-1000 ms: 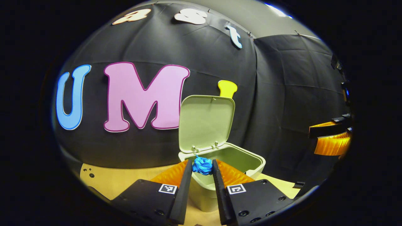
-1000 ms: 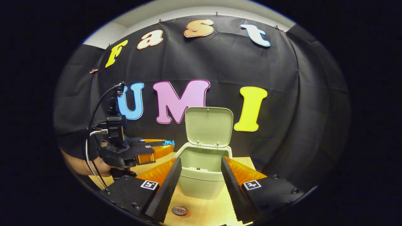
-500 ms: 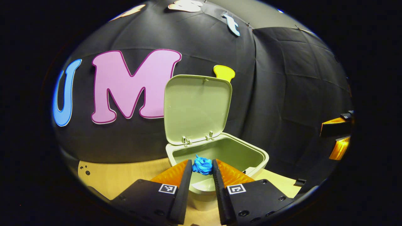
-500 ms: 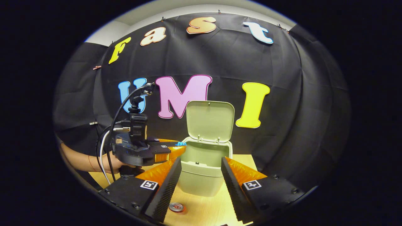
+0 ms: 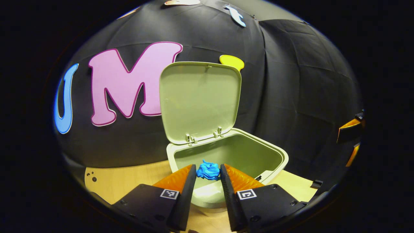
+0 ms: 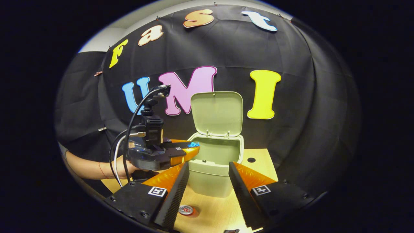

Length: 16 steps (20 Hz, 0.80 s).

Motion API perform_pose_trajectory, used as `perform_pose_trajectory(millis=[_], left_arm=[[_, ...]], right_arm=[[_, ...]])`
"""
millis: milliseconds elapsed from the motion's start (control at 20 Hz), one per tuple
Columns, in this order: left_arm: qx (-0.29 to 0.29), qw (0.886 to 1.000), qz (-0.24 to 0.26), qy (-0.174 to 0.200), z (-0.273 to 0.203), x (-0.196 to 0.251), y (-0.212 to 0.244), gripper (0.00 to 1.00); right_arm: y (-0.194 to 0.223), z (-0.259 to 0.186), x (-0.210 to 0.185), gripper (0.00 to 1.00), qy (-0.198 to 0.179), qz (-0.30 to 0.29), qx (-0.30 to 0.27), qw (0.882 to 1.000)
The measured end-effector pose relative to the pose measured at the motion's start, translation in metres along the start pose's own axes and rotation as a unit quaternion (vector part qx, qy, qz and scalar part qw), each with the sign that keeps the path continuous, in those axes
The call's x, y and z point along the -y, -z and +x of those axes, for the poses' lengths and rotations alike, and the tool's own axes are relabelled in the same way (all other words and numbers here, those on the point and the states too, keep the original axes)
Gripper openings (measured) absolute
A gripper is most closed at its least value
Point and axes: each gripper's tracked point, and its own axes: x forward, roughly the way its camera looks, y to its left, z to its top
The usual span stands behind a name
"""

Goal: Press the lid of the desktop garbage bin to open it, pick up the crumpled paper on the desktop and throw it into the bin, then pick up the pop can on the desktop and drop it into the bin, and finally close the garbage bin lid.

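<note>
The pale green bin [image 5: 207, 197] [image 6: 210, 178] stands on the wooden table with its lid [image 5: 199, 100] [image 6: 216, 113] upright and open. My left gripper [image 5: 208, 171] is shut on the blue crumpled paper [image 5: 208, 171], holding it over the bin's near rim. In the right gripper view that left gripper [image 6: 194, 147] reaches over the bin's left rim with the blue paper [image 6: 193, 144] at its tips. My right gripper [image 6: 207, 168] hangs open in front of the bin, with nothing between its fingers. The pop can [image 6: 186, 210] stands on the table below it.
A hand and forearm [image 6: 97, 166] hold the left gripper, with cables looping above. The table [image 6: 258, 161] has a round hole at the back right of the bin. The black cloth wall stands close behind the bin.
The left gripper has carried the blue paper forward from in front of the bin to over its rim. The right gripper has shifted slightly and stayed open.
</note>
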Motion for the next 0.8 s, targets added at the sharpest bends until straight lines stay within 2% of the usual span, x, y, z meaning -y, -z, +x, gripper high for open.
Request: perform_pose_trajectory(millis=[50,100,150,200,250,500,550,600,750,800], left_arm=[[-0.004,1.000,0.003,-0.002,0.001,0.001,0.001,0.52],[-0.004,1.000,0.002,-0.001,0.001,0.003,0.002,0.54],[-0.004,1.000,0.001,0.002,0.001,0.006,0.001,0.54],[-0.003,1.000,-0.002,0.003,0.000,0.007,0.002,0.54],[0.001,1.000,-0.006,0.007,-0.003,0.009,0.000,0.55],[0.021,0.999,-0.022,0.011,-0.010,0.010,-0.006,0.89],[0.024,0.999,-0.024,0.009,-0.013,0.009,-0.008,0.90],[0.027,0.999,-0.027,0.006,-0.016,0.008,-0.009,0.90],[0.051,0.998,-0.037,0.005,-0.029,0.005,-0.020,0.90],[0.060,0.997,-0.040,0.006,-0.036,0.004,-0.022,0.90]], right_arm=[[0.000,0.001,0.000,0.86,-0.002,-0.001,0.000,1.000],[0.002,0.001,0.000,0.81,-0.004,-0.002,0.000,1.000],[0.002,0.001,0.000,0.86,-0.005,-0.001,0.000,1.000],[0.003,0.001,0.001,0.81,-0.005,0.000,-0.001,1.000],[0.003,0.002,0.001,0.81,-0.005,0.001,-0.001,1.000],[0.011,0.003,0.000,0.85,-0.003,0.003,-0.006,1.000],[0.012,0.003,-0.001,0.89,-0.003,0.005,-0.005,1.000],[0.014,0.004,-0.001,0.85,0.000,0.007,-0.006,1.000],[0.020,0.005,-0.005,0.85,0.000,0.007,-0.009,1.000],[0.022,0.005,-0.006,0.89,0.003,0.002,-0.009,1.000]])
